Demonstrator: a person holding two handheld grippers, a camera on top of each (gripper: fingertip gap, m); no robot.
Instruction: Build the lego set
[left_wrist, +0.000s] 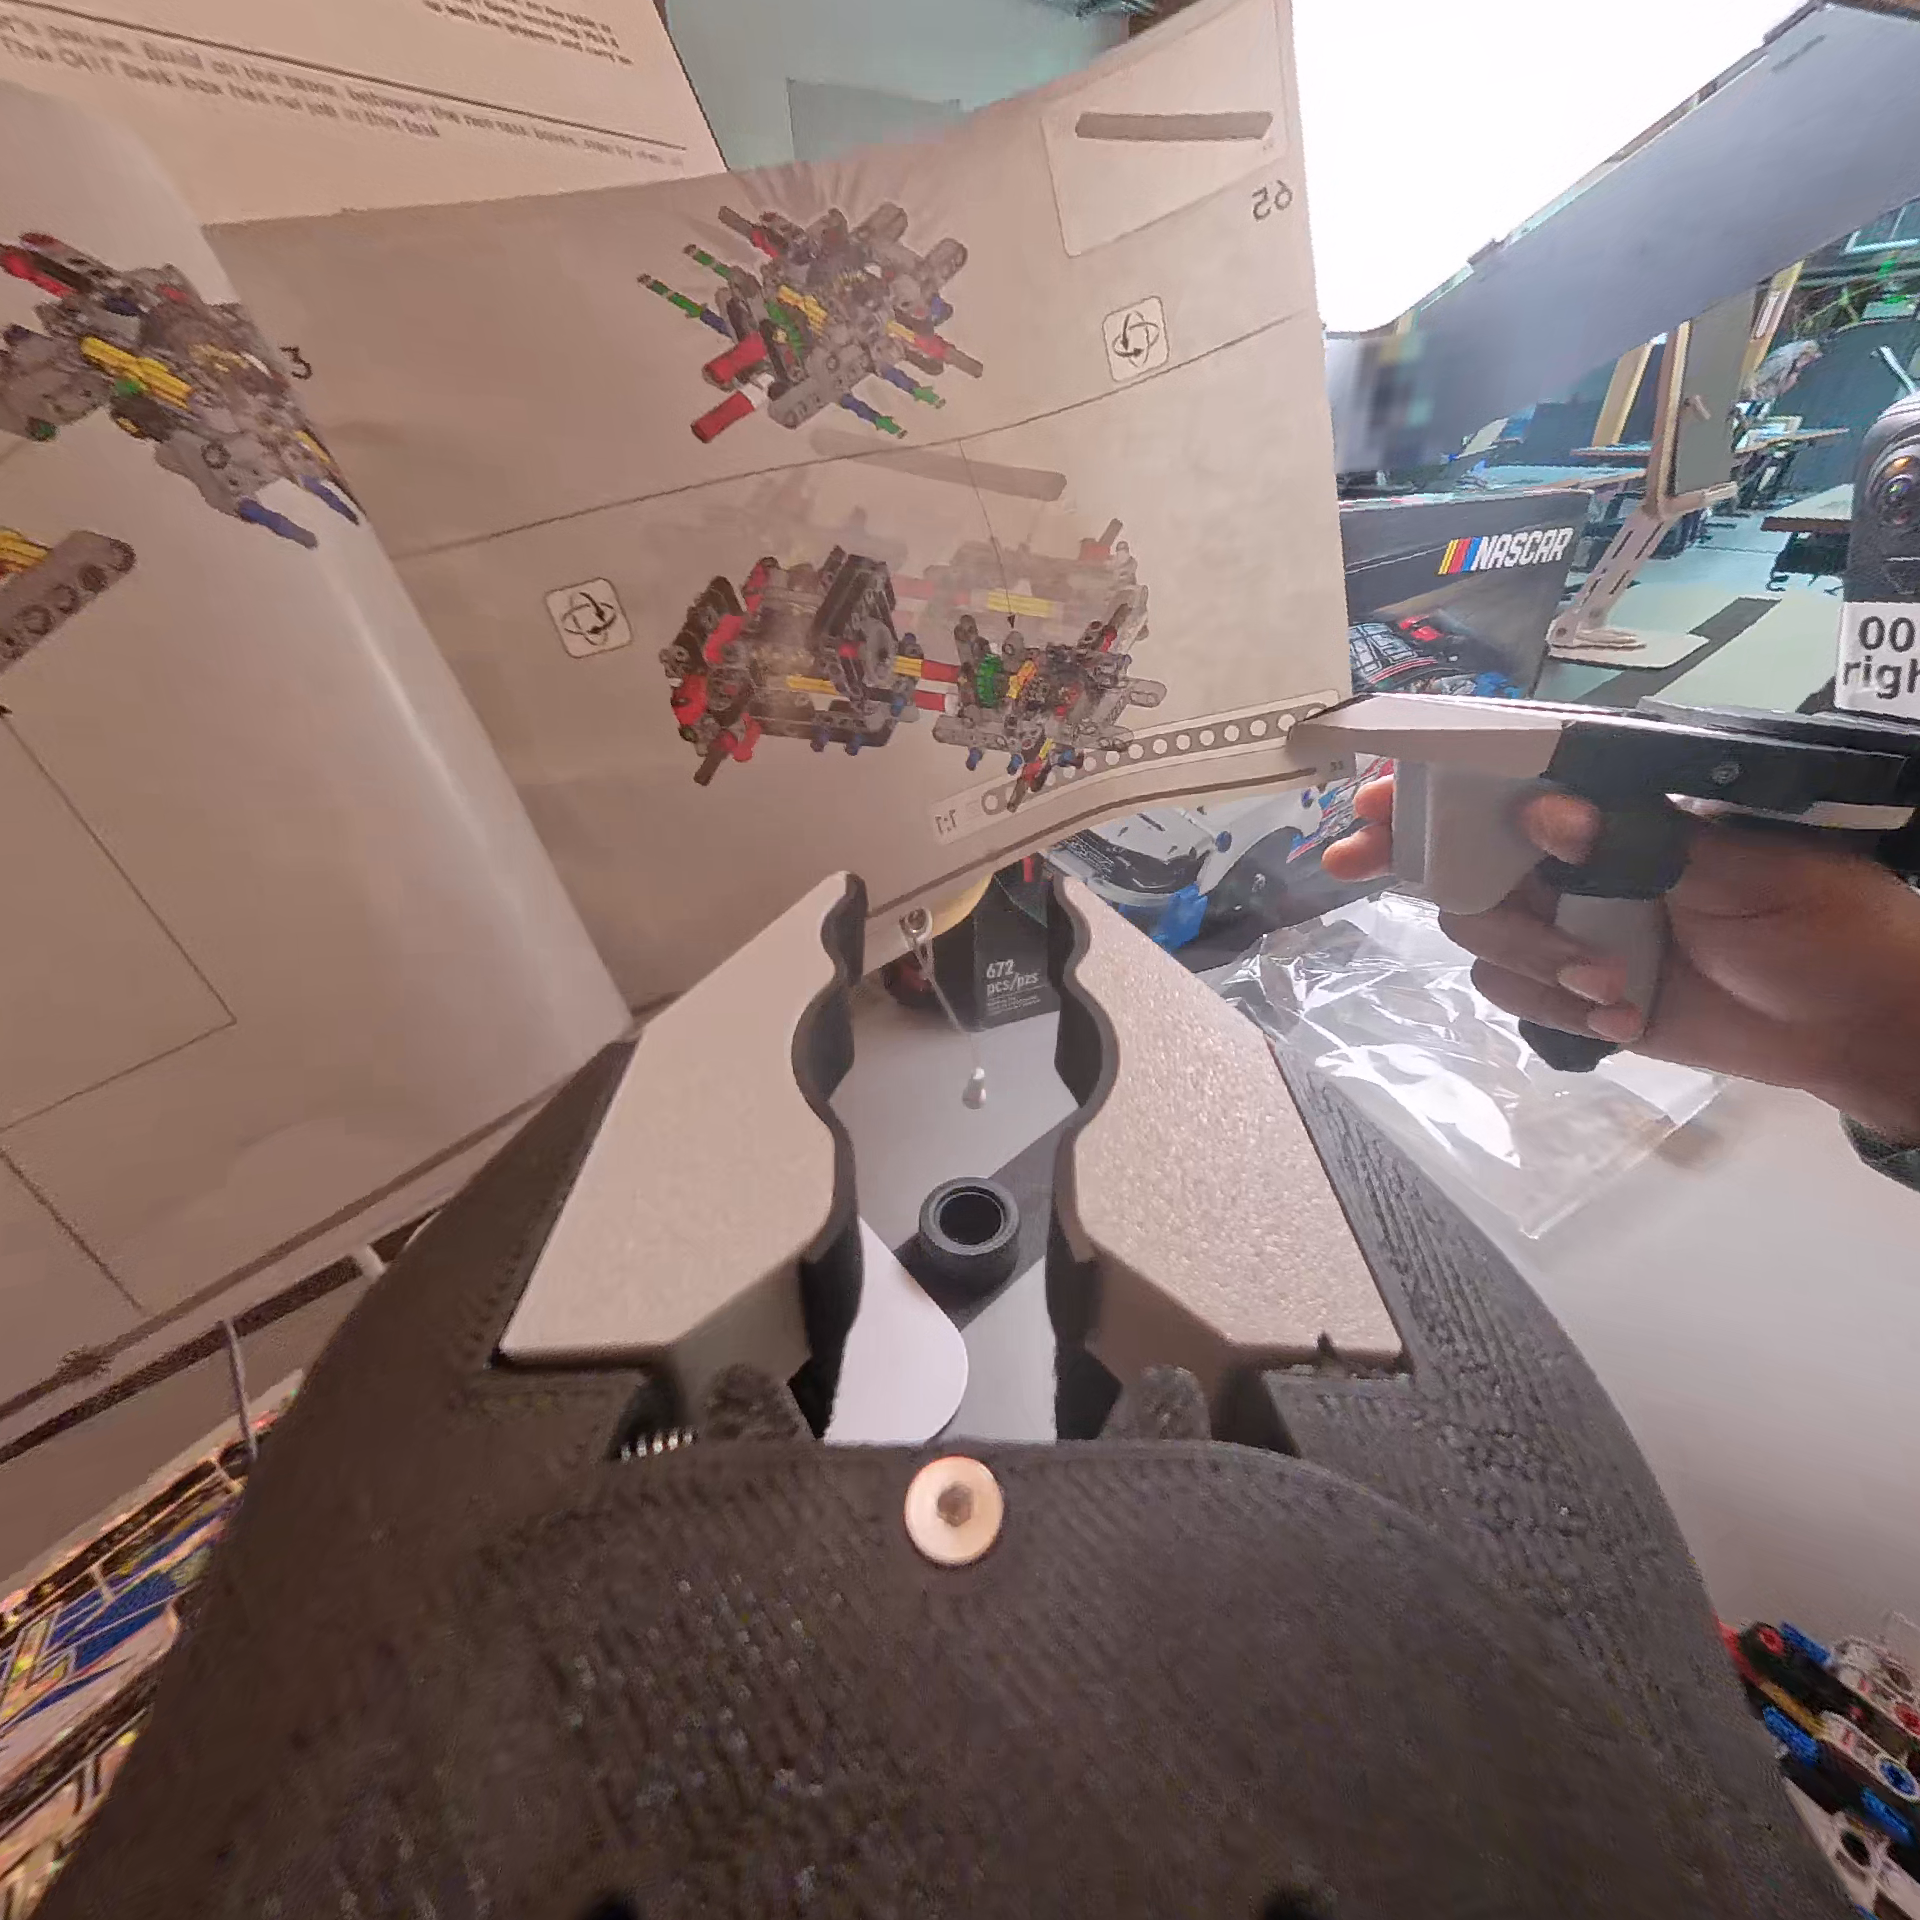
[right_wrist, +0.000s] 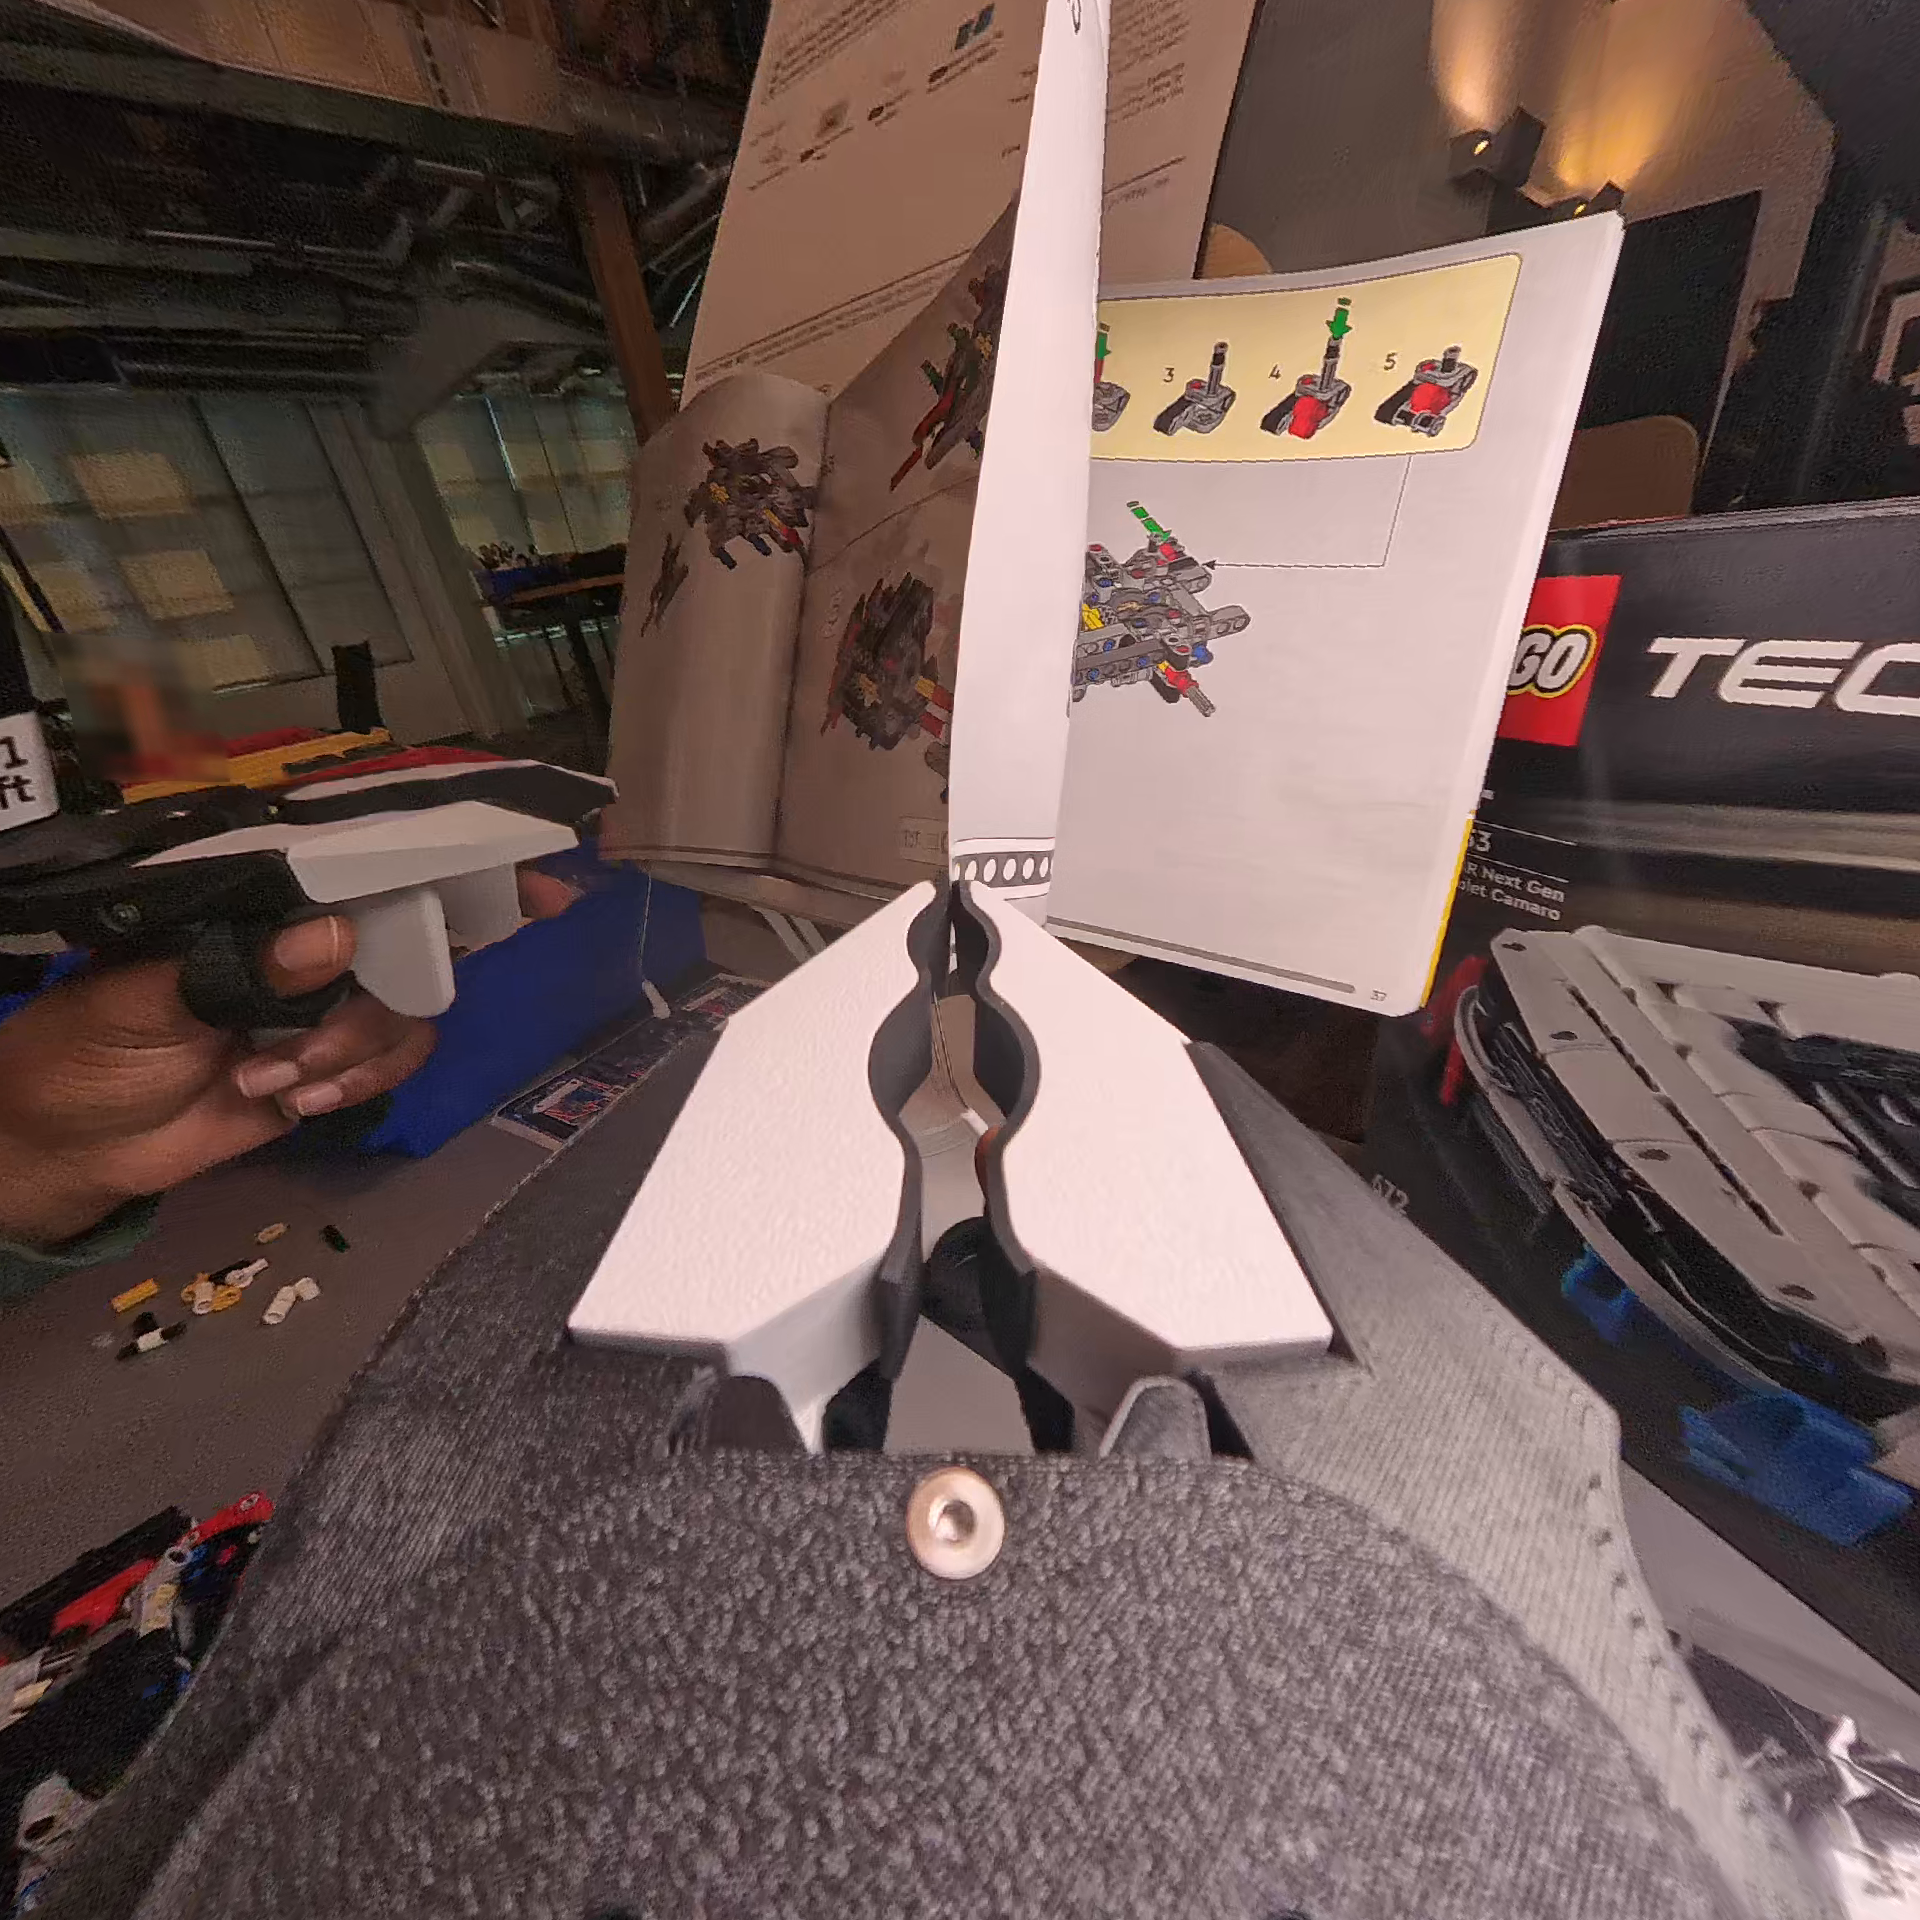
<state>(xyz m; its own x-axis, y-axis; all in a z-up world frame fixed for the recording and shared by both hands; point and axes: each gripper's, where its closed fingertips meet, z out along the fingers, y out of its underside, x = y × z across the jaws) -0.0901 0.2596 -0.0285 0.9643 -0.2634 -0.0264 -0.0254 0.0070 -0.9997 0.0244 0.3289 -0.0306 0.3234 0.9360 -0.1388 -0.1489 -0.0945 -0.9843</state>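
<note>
A: On the far side of the table (left_wrist: 1714, 1351) stands what, exactly?

B: The instruction booklet (left_wrist: 312, 831), the biggest thing in sight, propped upright and open. One page (left_wrist: 831, 520) is lifted away from the rest and curves toward the right.

A: And to the right of it?

B: The dark set box (right_wrist: 1714, 831), standing behind and to the right of the booklet, printed with a grey and black car. In front of it, on the table, lies a clear plastic bag (left_wrist: 1455, 1060).

A: Who has the page?

B: The right gripper (right_wrist: 951, 894). Its two fingers are pressed together on the lower edge of that page, with the sheet rising straight up out of the tips. A hand (left_wrist: 1766, 956) grips its handle, seen from the left wrist view.

A: The left gripper?

B: The left gripper (left_wrist: 961, 904) sits low, just near of the lifted page's bottom edge, its fingers parted by a moderate gap and nothing between them. Another hand (right_wrist: 156, 1060) holds it.

A: Where are the pieces?

B: A half-built black, red and blue assembly (right_wrist: 94, 1642) lies near on the table. A few small loose pieces (right_wrist: 208, 1299) in yellow, white and black are scattered a little farther off, below the left gripper. A sticker sheet (left_wrist: 83, 1704) lies near left, partly under the booklet.
</note>
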